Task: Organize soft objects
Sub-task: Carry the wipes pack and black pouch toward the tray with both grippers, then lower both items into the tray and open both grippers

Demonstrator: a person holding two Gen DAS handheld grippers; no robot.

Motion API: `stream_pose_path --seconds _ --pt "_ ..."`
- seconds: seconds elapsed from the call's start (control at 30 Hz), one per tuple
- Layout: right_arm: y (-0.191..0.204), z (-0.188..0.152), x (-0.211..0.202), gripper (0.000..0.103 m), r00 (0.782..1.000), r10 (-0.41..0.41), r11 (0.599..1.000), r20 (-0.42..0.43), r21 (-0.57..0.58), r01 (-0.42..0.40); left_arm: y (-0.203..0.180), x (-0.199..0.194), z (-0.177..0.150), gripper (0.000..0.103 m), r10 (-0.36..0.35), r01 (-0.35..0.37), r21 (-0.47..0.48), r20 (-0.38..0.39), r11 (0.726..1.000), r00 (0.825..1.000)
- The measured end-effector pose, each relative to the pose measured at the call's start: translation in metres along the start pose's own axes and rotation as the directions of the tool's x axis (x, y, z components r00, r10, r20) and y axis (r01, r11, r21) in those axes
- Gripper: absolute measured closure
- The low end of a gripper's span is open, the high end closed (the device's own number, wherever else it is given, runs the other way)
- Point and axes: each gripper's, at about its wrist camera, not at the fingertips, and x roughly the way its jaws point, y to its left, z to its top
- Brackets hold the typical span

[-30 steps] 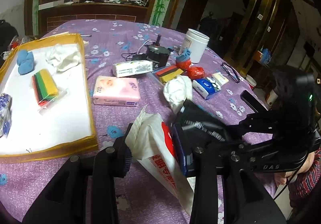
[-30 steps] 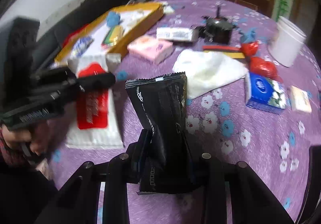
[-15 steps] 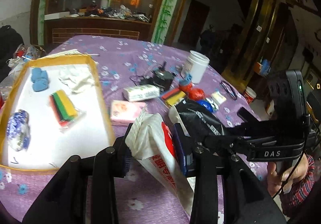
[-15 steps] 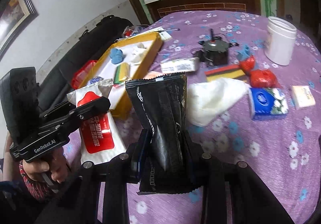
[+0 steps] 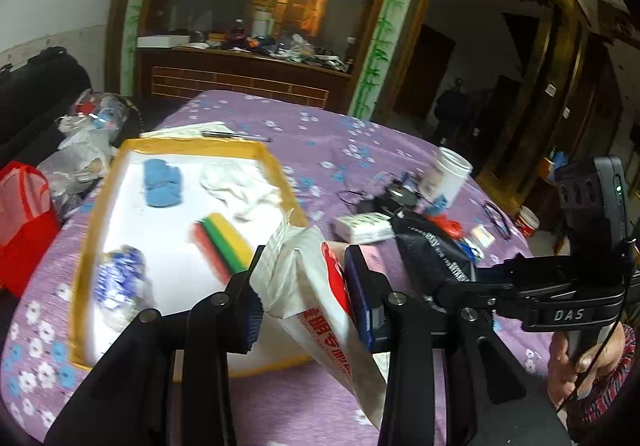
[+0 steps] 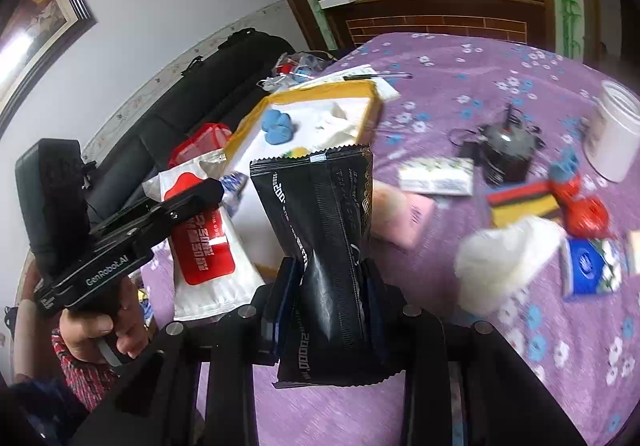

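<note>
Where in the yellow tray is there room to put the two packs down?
The yellow-edged white tray has bare floor in its middle, between the blue cloth lump, the striped sponge pack and the blue-white wrapped bundle. Its far corner, by the crumpled white cloth, is crowded.

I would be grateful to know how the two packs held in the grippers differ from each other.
The white pack has a red label; the black pack is dark all over with pale print. The white pack sits in the left gripper, tilted; the black pack stands nearly upright in the right gripper. Both are soft, pinched and off the table.
</note>
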Motion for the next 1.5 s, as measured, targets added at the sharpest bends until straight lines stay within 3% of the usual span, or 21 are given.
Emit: stream_pose_path --seconds 0.33,0.57,0.9,1.5 --pt "0.026 0.054 0.043 0.070 1.000 0.012 1.000 -0.015 0.012 -0.012 0.053 0.015 0.014 0.068 0.112 -0.113 -0.028 -0.029 0.993 0.993" --pt "0.034 0.087 0.097 0.070 0.998 -0.002 0.999 -0.069 0.033 0.004 0.071 0.045 0.012 0.068 0.140 -0.144 -0.045 -0.081 0.989 0.987" --pt "0.035 0.108 0.162 0.070 0.990 -0.060 0.997 -0.125 0.040 0.065 0.086 0.059 0.005 0.068 0.156 -0.163 -0.054 -0.118 0.985 0.981" --pt "0.033 0.122 0.208 0.068 0.982 -0.132 0.990 -0.138 0.029 0.137 0.099 0.071 -0.003 0.067 0.170 -0.182 -0.077 -0.145 0.980 0.975"
